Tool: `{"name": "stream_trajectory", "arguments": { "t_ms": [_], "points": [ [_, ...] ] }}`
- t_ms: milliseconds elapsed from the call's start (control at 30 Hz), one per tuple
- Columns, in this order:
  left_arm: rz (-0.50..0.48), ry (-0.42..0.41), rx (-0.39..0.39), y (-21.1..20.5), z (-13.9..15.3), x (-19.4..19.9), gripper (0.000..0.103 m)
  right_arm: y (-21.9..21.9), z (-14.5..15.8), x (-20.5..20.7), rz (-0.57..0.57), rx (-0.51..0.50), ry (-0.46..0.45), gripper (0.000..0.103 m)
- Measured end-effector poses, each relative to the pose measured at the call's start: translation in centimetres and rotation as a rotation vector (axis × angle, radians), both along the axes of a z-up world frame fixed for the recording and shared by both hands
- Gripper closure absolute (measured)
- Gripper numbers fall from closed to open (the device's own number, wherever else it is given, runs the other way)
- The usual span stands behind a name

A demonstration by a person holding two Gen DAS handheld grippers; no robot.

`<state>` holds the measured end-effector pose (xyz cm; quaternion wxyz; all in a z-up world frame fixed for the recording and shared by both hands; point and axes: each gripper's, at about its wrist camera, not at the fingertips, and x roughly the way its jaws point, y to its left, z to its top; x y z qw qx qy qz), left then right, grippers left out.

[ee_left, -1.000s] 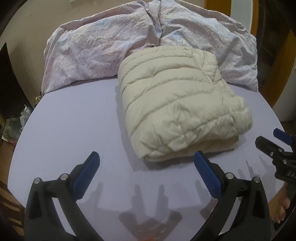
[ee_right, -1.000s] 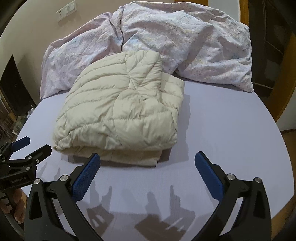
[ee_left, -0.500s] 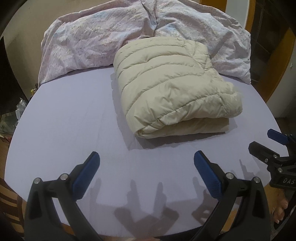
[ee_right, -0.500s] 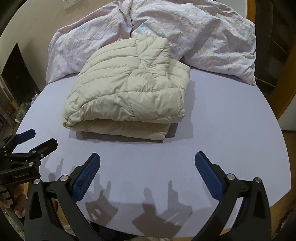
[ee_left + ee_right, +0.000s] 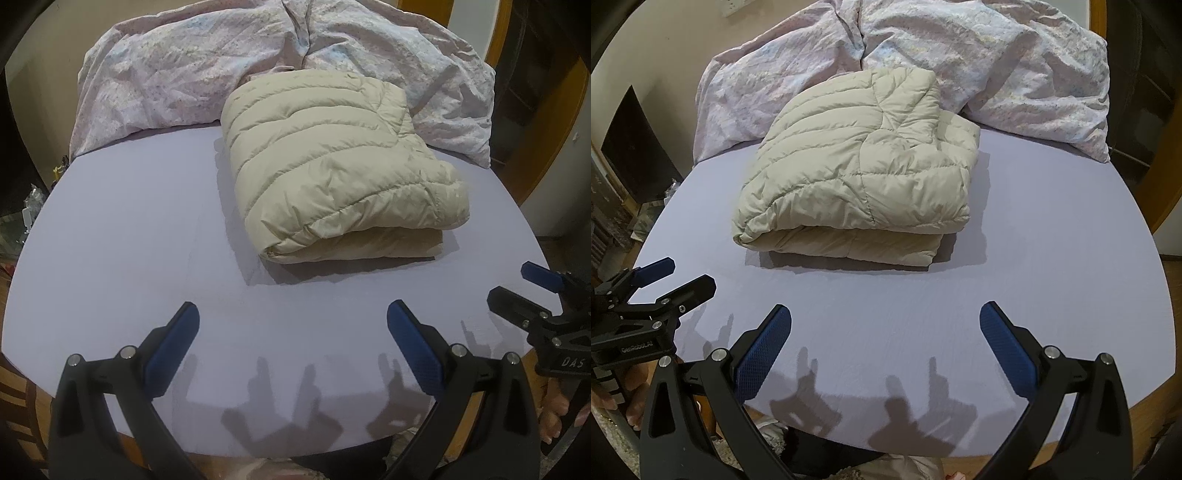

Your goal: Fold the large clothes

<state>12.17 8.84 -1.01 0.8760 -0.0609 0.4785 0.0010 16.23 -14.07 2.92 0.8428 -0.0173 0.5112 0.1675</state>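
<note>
Currently left hand-held gripper (image 5: 291, 325) spread wide, holding nothing, above the near edge of the bed (image 5: 129, 240). Right hand-held gripper (image 5: 884, 326) likewise spread, empty, beside the left one. Cream puffer jacket (image 5: 332, 173) lies folded into a compact bundle on the lavender sheet, well apart from both tools. Far edge of the jacket touches the crumpled floral duvet (image 5: 177, 70) heaped behind it. No containers in view
</note>
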Motion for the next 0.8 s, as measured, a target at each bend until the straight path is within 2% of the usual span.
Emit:
{"name": "stream_trajectory", "arguments": {
  "t_ms": [267,800],
  "points": [
    [-0.017,0.005,-0.030,-0.14,0.10,0.01,0.002,-0.06,-0.01,0.04,-0.001,-0.006,0.008,0.001],
    [-0.024,-0.003,-0.030,-0.56,0.50,0.07,0.002,-0.38,0.20,0.35,0.007,0.006,0.013,0.001]
  ]
}}
